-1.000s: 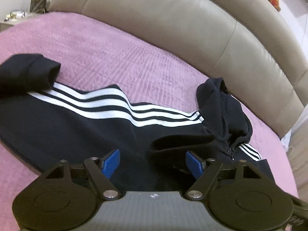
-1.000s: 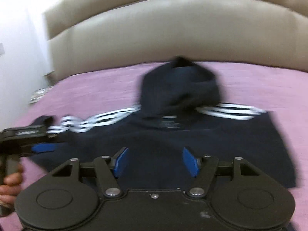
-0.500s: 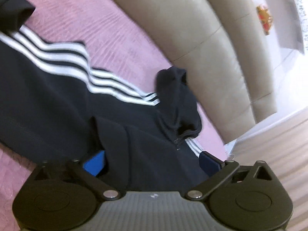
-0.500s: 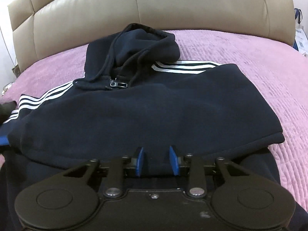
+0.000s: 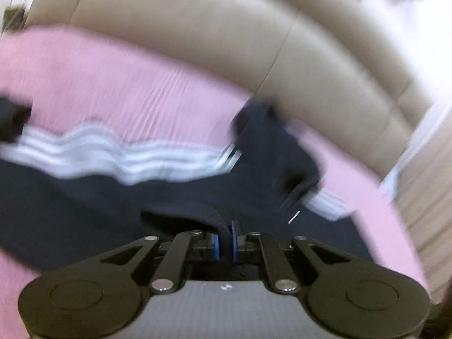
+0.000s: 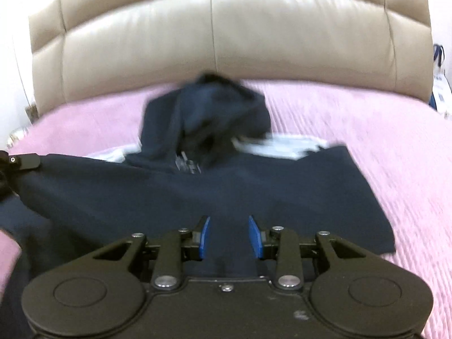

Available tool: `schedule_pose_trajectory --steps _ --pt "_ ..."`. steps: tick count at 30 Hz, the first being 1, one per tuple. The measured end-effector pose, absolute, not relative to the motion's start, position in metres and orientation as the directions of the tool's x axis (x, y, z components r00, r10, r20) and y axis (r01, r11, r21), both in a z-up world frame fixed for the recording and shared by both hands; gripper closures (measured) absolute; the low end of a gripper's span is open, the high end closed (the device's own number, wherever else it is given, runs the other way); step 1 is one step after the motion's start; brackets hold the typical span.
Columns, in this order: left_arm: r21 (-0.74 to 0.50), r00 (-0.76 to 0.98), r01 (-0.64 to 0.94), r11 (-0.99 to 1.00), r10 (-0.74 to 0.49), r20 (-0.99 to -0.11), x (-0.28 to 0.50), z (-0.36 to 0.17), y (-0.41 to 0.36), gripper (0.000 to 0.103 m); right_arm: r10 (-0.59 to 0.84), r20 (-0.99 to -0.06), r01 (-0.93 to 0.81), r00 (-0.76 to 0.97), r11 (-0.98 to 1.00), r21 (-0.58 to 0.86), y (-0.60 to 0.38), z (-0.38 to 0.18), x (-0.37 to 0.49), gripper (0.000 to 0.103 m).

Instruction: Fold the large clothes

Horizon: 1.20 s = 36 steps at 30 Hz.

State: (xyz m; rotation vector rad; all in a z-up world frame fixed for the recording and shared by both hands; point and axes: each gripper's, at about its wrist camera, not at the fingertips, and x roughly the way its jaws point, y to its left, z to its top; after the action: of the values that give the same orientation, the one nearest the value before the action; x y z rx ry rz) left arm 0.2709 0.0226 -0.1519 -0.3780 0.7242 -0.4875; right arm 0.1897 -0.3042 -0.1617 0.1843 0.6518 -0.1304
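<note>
My left gripper [image 5: 225,240] has just snapped closed, its blue pads pinching a fold of the one dark navy hooded jacket with white triple stripes [image 5: 113,197]. My right gripper [image 6: 229,237] stands half-open over the hem, cloth between the pads; whether they grip it I cannot tell. The jacket lies spread on the pink quilted bedspread [image 6: 353,118] before the beige padded headboard [image 6: 226,42]. I judge the fold beginning; next, both grips must hold and lift together.

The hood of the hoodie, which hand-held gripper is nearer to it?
Hard to call. The hood lies up by the headboard; the left hand-held gripper and right hand-held gripper are both down at the hoodie's near edge.
</note>
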Motion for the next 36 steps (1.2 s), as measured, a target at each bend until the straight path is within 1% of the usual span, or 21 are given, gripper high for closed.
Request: schedule_pose_trajectory --steps 1,3,5,7,8,9,10,11,13,16,19,21,22,23,24,25,28,30,32,34,36 --pt "-0.485 0.671 0.300 0.821 -0.543 -0.505 0.269 -0.140 0.029 0.093 -0.059 -0.611 0.179 0.789 0.974 0.138 -0.303 -0.160 0.190 0.063" --pt "-0.465 0.711 0.283 0.839 -0.509 -0.485 0.268 -0.129 0.039 0.093 -0.057 -0.622 0.184 0.781 0.973 0.142 -0.302 -0.165 0.191 0.063" --pt "-0.423 0.726 0.233 0.876 -0.446 -0.524 0.274 -0.136 0.047 0.093 -0.089 -0.654 0.217 0.751 0.969 0.117 -0.303 -0.179 0.195 0.063" --pt "-0.356 0.720 0.164 0.920 -0.358 -0.594 0.283 -0.155 0.050 0.092 -0.118 -0.691 0.268 0.713 0.957 0.113 -0.309 -0.194 0.200 0.063" --pt "-0.349 0.685 0.160 0.923 -0.359 -0.634 0.289 -0.166 0.050 0.085 -0.126 -0.709 0.291 0.694 0.949 0.117 -0.312 -0.202 0.203 0.062" --pt "-0.367 0.611 0.167 0.915 -0.388 -0.690 0.298 -0.182 0.049 0.074 -0.126 -0.727 0.304 0.675 0.945 0.118 -0.315 -0.212 0.205 0.061" --pt "-0.393 0.555 0.156 0.906 -0.410 -0.724 0.304 -0.197 0.047 0.070 -0.122 -0.744 0.304 0.657 0.946 0.114 -0.316 -0.220 0.208 0.061" --pt "-0.396 0.554 0.138 0.908 -0.402 -0.729 0.304 -0.206 0.045 0.068 -0.130 -0.735 0.290 0.665 0.952 0.094 -0.314 -0.224 0.208 0.061" --pt "-0.348 0.591 0.142 0.927 -0.362 -0.721 0.300 -0.210 0.037 0.068 -0.153 -0.735 0.272 0.660 0.961 0.045 -0.307 -0.221 0.210 0.061" --pt "-0.277 0.606 0.162 0.947 -0.317 -0.730 0.296 -0.206 0.028 0.069 -0.135 -0.750 0.288 0.648 0.954 0.077 -0.307 -0.212 0.208 0.061" --pt "-0.281 0.642 0.177 0.943 -0.327 -0.693 0.297 -0.196 0.029 0.066 -0.097 -0.714 0.233 0.694 0.968 0.096 -0.287 -0.187 0.195 0.061" --pt "-0.310 0.686 0.189 0.932 -0.352 -0.637 0.293 -0.175 0.039 0.052 -0.102 -0.707 0.192 0.700 0.980 0.050 -0.265 -0.171 0.185 0.060" --pt "-0.306 0.713 0.188 0.933 -0.343 -0.611 0.291 -0.166 0.043 0.047 -0.089 -0.722 0.176 0.686 0.983 0.045 -0.255 -0.167 0.181 0.059" --pt "-0.287 0.738 0.177 0.942 -0.320 -0.595 0.287 -0.157 0.047 0.038 -0.061 -0.747 0.151 0.662 0.987 0.053 -0.245 -0.167 0.178 0.059" --pt "-0.257 0.760 0.158 0.953 -0.284 -0.585 0.285 -0.147 0.053 0.034 -0.038 -0.763 0.130 0.645 0.990 0.061 -0.237 -0.169 0.175 0.059" --pt "-0.218 0.774 0.135 0.967 -0.240 -0.585 0.285 -0.138 0.060 0.034 -0.023 -0.775 0.103 0.632 0.993 0.055 -0.226 -0.174 0.172 0.059" --pt "-0.045 0.778 0.051 0.998 -0.068 -0.624 0.297 -0.120 0.082 0.033 -0.044 -0.786 0.028 0.617 0.999 -0.033 -0.197 -0.194 0.170 0.057" --pt "0.068 0.780 0.048 0.997 0.006 -0.625 0.306 -0.117 0.099 0.028 -0.060 -0.763 0.001 0.644 0.997 -0.078 -0.185 -0.200 0.166 0.054" --pt "0.165 0.801 0.050 0.985 0.059 -0.596 0.314 -0.121 0.117 0.021 -0.078 -0.743 -0.023 0.665 0.992 -0.124 -0.177 -0.203 0.163 0.054" --pt "0.225 0.792 0.057 0.973 0.093 -0.603 0.326 -0.134 0.132 0.022 -0.070 -0.743 -0.026 0.666 0.993 -0.118 -0.179 -0.207 0.167 0.054" --pt "0.237 0.781 0.056 0.970 0.106 -0.616 0.337 -0.150 0.143 0.022 -0.053 -0.747 -0.017 0.663 0.996 -0.086 -0.184 -0.209 0.170 0.050"
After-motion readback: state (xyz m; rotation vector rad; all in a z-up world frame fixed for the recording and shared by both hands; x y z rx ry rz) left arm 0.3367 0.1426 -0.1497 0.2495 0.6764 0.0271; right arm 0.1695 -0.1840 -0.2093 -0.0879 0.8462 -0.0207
